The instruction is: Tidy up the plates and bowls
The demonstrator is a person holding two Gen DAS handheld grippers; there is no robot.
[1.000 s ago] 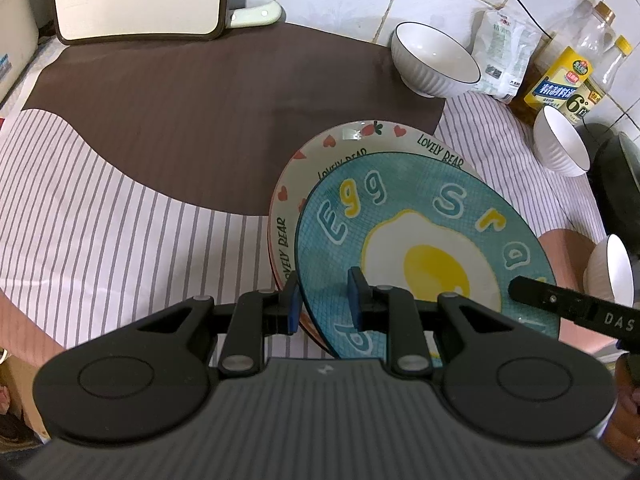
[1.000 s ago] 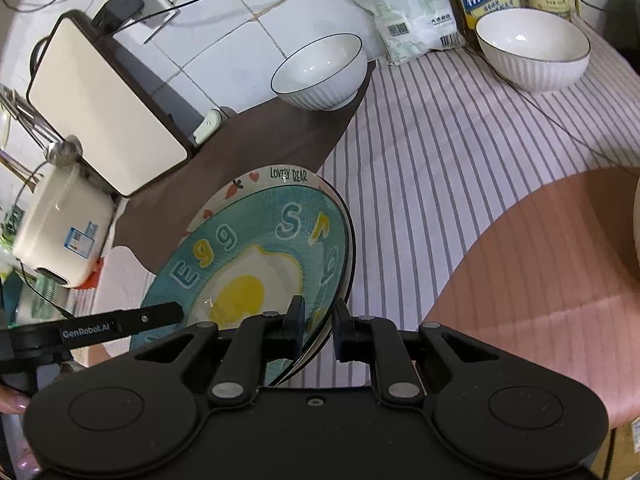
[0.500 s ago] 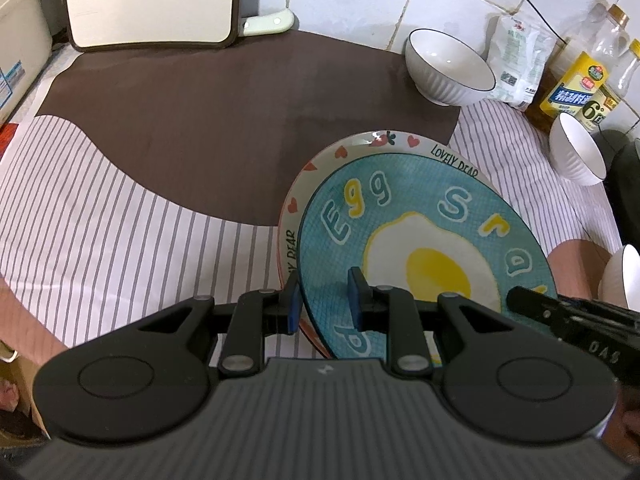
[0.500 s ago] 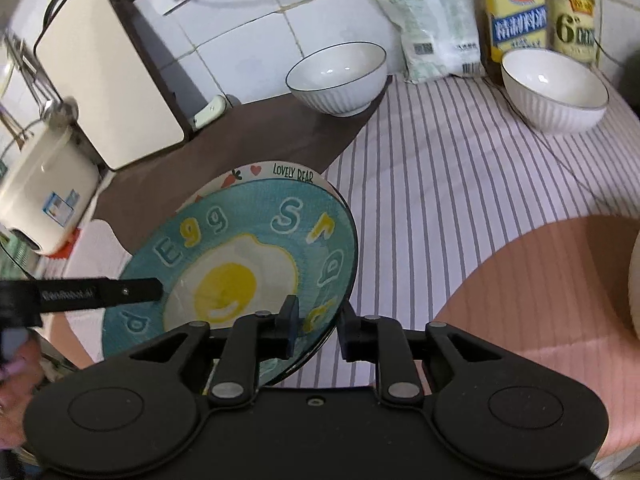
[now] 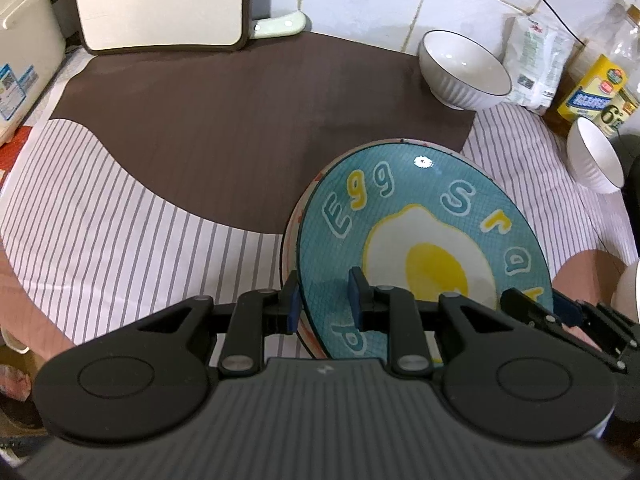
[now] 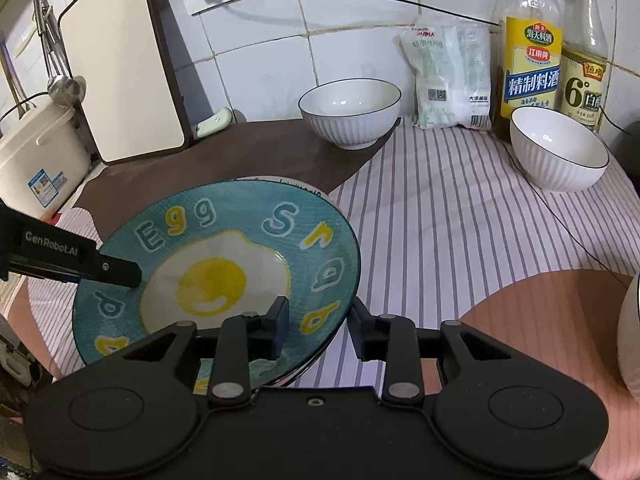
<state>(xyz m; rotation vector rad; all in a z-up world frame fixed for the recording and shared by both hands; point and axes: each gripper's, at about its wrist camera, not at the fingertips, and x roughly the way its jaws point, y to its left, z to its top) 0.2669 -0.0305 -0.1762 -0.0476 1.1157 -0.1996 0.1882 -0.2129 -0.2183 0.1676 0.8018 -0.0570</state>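
Note:
A blue plate (image 5: 400, 216) (image 6: 224, 240) painted with a fried egg lies on top of a white "Lovely Bear" plate (image 5: 286, 248) (image 6: 296, 187), of which only a thin rim shows. My left gripper (image 5: 323, 304) is shut on the near-left rim of the blue plate. The jaws of my right gripper (image 6: 318, 320) are opening; the plate's right rim is between them, and the pads stand apart from it. Three white ribbed bowls stand around: one at the back (image 5: 460, 68) (image 6: 348, 116), one to the right (image 5: 592, 160) (image 6: 556, 152), one at the far right edge (image 6: 632, 340).
A striped and brown cloth (image 5: 120, 220) covers the counter. A white board (image 5: 160, 0) and a beige container (image 5: 24, 52) stand at the back left. A white bag (image 6: 452, 76) and two bottles (image 6: 532, 60) line the tiled wall, with a black cable above.
My right gripper's jaws have spread and let go of the blue plate's rim. The plate has settled flatter over the white plate and now hides most of it. The left grip is unchanged.

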